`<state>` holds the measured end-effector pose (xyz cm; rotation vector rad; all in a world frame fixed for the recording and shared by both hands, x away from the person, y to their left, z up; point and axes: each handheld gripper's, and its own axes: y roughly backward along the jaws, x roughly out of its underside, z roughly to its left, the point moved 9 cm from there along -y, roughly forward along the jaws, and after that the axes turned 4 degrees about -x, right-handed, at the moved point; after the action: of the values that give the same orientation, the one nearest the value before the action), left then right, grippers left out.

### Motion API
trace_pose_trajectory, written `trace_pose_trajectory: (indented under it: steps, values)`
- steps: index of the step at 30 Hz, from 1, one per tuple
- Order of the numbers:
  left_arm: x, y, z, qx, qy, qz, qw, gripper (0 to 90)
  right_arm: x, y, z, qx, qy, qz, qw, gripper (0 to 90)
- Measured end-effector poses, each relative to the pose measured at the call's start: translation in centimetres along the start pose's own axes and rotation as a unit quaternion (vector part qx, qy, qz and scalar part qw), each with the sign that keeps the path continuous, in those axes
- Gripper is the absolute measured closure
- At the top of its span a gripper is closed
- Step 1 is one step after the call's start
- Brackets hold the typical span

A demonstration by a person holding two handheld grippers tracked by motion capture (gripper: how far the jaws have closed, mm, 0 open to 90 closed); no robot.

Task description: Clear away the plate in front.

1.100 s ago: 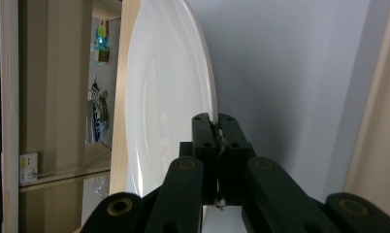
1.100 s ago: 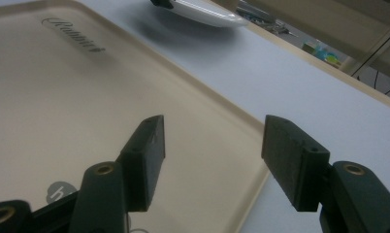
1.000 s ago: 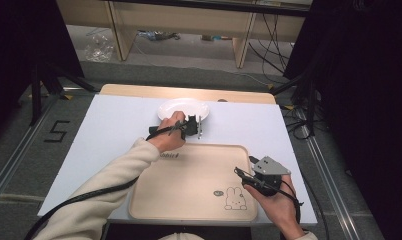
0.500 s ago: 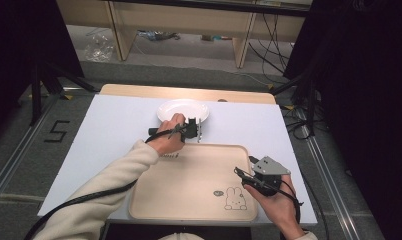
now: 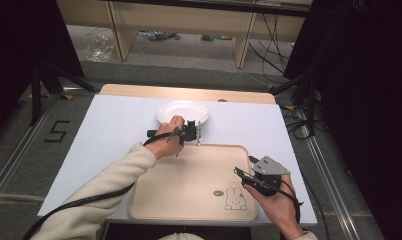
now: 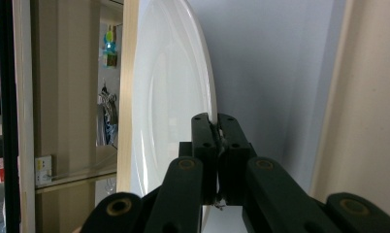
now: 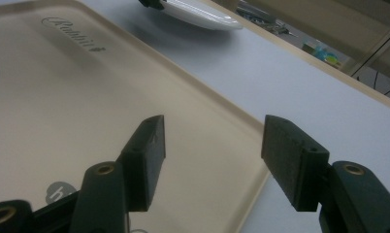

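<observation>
A white plate [image 5: 181,111] lies on the pale blue table top just beyond a beige tray [image 5: 189,180]. My left gripper [image 5: 191,132] is shut on the plate's near rim; in the left gripper view its jaws [image 6: 217,124] pinch the edge of the plate [image 6: 169,97], which looks turned on its side there. My right gripper [image 5: 241,175] stands open above the tray's right part with nothing in it. In the right gripper view its open jaws [image 7: 212,141] hover over the tray [image 7: 62,97], with the plate [image 7: 203,12] farther off.
The tray carries a printed rabbit [image 5: 234,199] near its front right corner. The table's wooden far edge [image 5: 189,93] runs behind the plate. Cables [image 5: 299,125] lie on the floor to the right, and shelving [image 5: 189,20] stands beyond the table.
The left gripper, with the plate's rim in it, has crept slightly toward the tray. The right hand has kept still.
</observation>
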<state>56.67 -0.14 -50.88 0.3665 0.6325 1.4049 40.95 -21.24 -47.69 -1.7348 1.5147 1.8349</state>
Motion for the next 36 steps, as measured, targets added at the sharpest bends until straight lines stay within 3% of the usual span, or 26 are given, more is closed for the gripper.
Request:
trace_pose_trajectory:
  steps: [5, 6, 8, 13, 19, 21, 36]
  values:
    - [0.1, 0.4, 0.0, -0.004, -0.002, 0.0, 1.0, 87.5, 0.0, 0.0, 0.0, 0.0, 0.0, 0.0, 1.0, 42.7]
    - [0.2, 0.6, 0.2, -0.007, -0.018, 0.005, 0.9998, 87.5, 0.0, 0.0, 0.0, 0.0, 0.0, 0.0, 1.0, 42.7]
    - [0.2, 0.8, 0.0, -0.006, -0.005, 0.002, 1.0, 87.5, 0.0, 0.0, 0.0, 0.001, 0.0, 0.0, 1.0, 42.7]
    - [0.3, 1.2, 0.0, -0.007, -0.002, 0.001, 1.0, 87.6, 0.0, 0.0, 0.0, 0.001, 0.0, 0.0, 1.0, 42.7]
    - [0.6, 1.9, 0.0, -0.011, -0.005, 0.003, 0.9999, 87.6, 0.0, 0.0, 0.0, 0.002, 0.0, 0.0, 1.0, 42.8]
    - [0.7, 2.2, 0.2, -0.014, -0.017, 0.007, 0.9997, 87.7, 0.0, 0.0, 0.0, 0.002, 0.001, 0.0, 1.0, 42.8]
    - [1.3, 3.7, -0.2, -0.018, -0.016, 0.004, 0.9997, 87.5, -0.1, 0.0, 0.0, 0.003, 0.0, 0.0, 1.0, 42.9]
